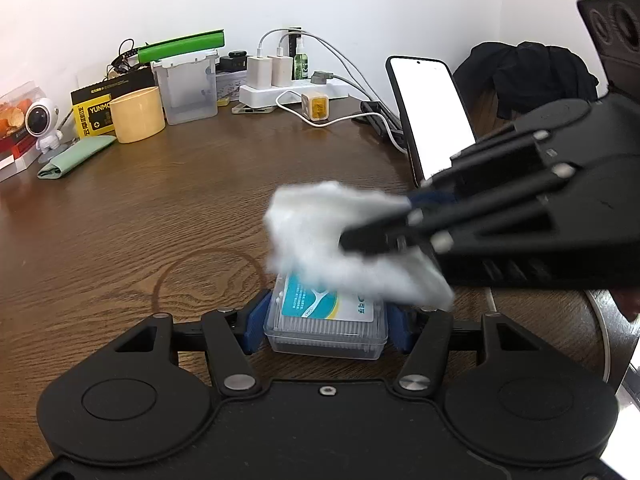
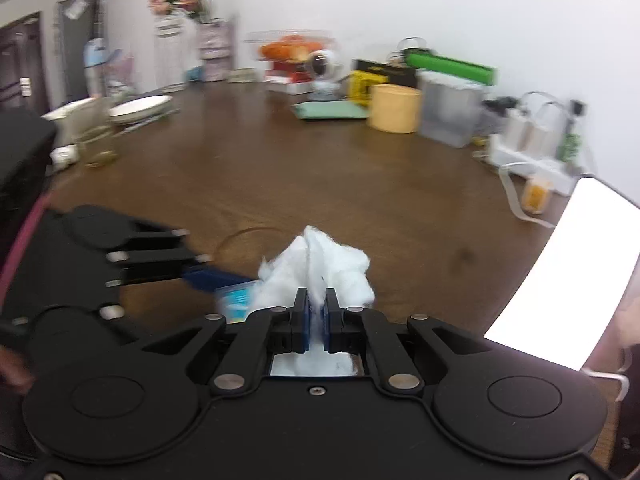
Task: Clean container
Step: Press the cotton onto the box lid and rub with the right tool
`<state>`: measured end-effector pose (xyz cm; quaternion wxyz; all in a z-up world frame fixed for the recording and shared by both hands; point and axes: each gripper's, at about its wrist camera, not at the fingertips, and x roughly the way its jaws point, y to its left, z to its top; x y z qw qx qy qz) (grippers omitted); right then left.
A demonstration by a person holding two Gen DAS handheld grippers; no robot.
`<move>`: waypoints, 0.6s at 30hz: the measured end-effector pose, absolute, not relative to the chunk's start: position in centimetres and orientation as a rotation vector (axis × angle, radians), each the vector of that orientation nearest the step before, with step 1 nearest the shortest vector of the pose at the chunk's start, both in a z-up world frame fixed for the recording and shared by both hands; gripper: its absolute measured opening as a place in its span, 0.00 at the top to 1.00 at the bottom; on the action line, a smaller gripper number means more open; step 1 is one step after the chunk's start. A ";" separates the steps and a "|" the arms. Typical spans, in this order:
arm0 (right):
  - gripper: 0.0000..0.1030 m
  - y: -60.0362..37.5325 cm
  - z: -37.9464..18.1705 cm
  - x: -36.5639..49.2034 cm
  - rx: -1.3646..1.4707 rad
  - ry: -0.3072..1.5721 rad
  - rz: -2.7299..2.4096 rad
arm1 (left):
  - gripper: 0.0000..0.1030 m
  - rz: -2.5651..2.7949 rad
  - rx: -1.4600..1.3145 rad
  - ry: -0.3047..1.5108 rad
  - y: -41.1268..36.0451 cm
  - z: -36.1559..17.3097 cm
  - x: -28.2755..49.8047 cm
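Observation:
A small clear plastic box (image 1: 326, 330) with a teal and white label sits between the blue pads of my left gripper (image 1: 326, 320), which is shut on its two sides just above the wooden table (image 1: 160, 208). My right gripper (image 1: 360, 242) comes in from the right, shut on a crumpled white tissue (image 1: 320, 232) that lies over the box's far top edge. In the right wrist view the tissue (image 2: 320, 268) bulges out between the closed blue pads of the right gripper (image 2: 316, 312), and the box's label (image 2: 236, 300) shows at its left beside a left gripper finger (image 2: 208, 278).
A lit phone (image 1: 432, 116) leans on a stand at the right. Along the wall stand a yellow cup (image 1: 138, 120), a clear bin (image 1: 188, 88), a power strip with chargers (image 1: 288, 88) and a small astronaut figure (image 1: 42, 124). Plates (image 2: 140, 108) lie at the far left.

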<state>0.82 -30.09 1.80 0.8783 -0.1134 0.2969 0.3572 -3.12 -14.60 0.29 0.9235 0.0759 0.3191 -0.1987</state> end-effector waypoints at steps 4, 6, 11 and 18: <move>0.95 -29.0 1.6 0.3 -0.252 0.599 0.770 | 0.44 -0.410 0.152 0.655 -14.6 0.3 -3.1; 0.94 -29.3 1.6 0.8 -0.267 0.591 0.717 | 0.44 -0.410 0.153 0.654 -14.5 0.3 -3.2; 0.95 -29.7 1.9 0.9 -0.282 0.624 0.734 | 0.44 -0.412 0.150 0.652 -14.5 0.3 -3.1; 0.95 -28.3 1.9 1.1 -0.352 0.590 0.712 | 0.44 -0.410 0.149 0.652 -14.4 0.3 -3.2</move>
